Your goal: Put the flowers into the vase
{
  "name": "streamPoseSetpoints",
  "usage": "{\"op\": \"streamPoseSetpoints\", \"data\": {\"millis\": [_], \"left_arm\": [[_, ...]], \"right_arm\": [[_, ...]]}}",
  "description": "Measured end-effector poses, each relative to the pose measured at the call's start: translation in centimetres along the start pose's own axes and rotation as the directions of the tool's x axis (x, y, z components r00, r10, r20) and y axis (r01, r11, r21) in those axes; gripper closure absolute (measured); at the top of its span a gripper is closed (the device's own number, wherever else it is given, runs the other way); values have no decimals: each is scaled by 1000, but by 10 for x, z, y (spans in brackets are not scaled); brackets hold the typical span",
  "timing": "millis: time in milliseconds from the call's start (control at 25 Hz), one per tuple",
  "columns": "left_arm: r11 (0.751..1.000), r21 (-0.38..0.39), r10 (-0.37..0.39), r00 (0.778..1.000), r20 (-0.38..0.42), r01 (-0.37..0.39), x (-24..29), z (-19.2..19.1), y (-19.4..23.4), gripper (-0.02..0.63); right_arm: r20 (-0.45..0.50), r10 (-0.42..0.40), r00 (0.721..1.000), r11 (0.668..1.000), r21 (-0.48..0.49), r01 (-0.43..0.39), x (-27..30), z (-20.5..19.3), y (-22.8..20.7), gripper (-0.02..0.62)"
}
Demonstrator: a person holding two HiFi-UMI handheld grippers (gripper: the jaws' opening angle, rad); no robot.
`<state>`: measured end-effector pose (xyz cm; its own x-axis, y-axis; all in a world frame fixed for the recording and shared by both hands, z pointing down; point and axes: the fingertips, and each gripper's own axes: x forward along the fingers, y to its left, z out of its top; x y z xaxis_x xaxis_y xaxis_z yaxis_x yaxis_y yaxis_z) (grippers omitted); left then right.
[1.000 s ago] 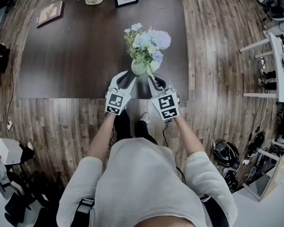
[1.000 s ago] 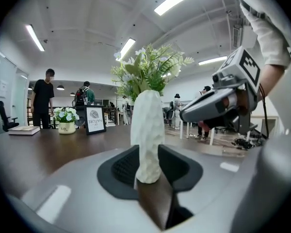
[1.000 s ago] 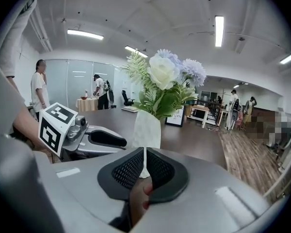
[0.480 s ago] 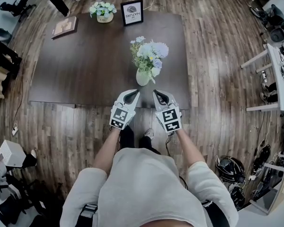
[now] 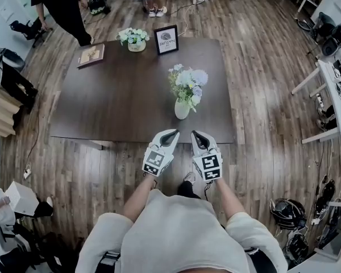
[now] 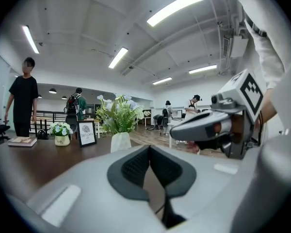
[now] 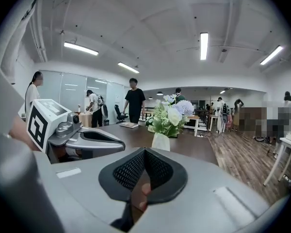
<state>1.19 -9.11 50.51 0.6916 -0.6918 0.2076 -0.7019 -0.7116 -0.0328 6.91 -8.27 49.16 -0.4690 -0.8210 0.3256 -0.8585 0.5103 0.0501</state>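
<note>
A white vase point(image 5: 182, 110) holding a bunch of pale blue and white flowers point(image 5: 187, 83) stands upright on the dark brown table point(image 5: 119, 101), near its front right. My left gripper point(image 5: 174, 133) and right gripper point(image 5: 194, 135) hover side by side at the table's front edge, a short way in front of the vase and not touching it. Both are shut with nothing between their fingers. In the left gripper view the shut left gripper point(image 6: 148, 152) points past the vase point(image 6: 120, 142). In the right gripper view the right gripper point(image 7: 144, 154) faces the vase point(image 7: 160, 141) and flowers point(image 7: 170, 111).
At the table's far edge stand a small flower pot point(image 5: 132, 38), a framed sign point(image 5: 166, 39) and a flat picture frame point(image 5: 91, 55). People stand beyond the table point(image 5: 59, 4). White desks point(image 5: 329, 78) are at the right, helmets and gear point(image 5: 288, 214) on the wooden floor.
Both grippers have drawn back from the sides of the vase to the table's front edge and have risen. The vase with its flowers stays standing on the table.
</note>
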Motion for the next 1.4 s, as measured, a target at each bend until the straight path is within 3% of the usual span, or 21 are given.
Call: {"op": "streamPoseSetpoints", "data": {"millis": [240,600,1400], "left_arm": [[999,22,-41,999,20,40,-55,12,-3,597],[997,28,-76,996,43,75,-122,11,2,597],[995,32,-101,994,50,99,-171,2,-35,597]], "right_arm": [[20,-79,997,994,79,77,-25,6,43,597],[33,-147,989,987,66,145,-44,19,101,597],[47,-232,972,971,70,229,-93,11,138,598]]}}
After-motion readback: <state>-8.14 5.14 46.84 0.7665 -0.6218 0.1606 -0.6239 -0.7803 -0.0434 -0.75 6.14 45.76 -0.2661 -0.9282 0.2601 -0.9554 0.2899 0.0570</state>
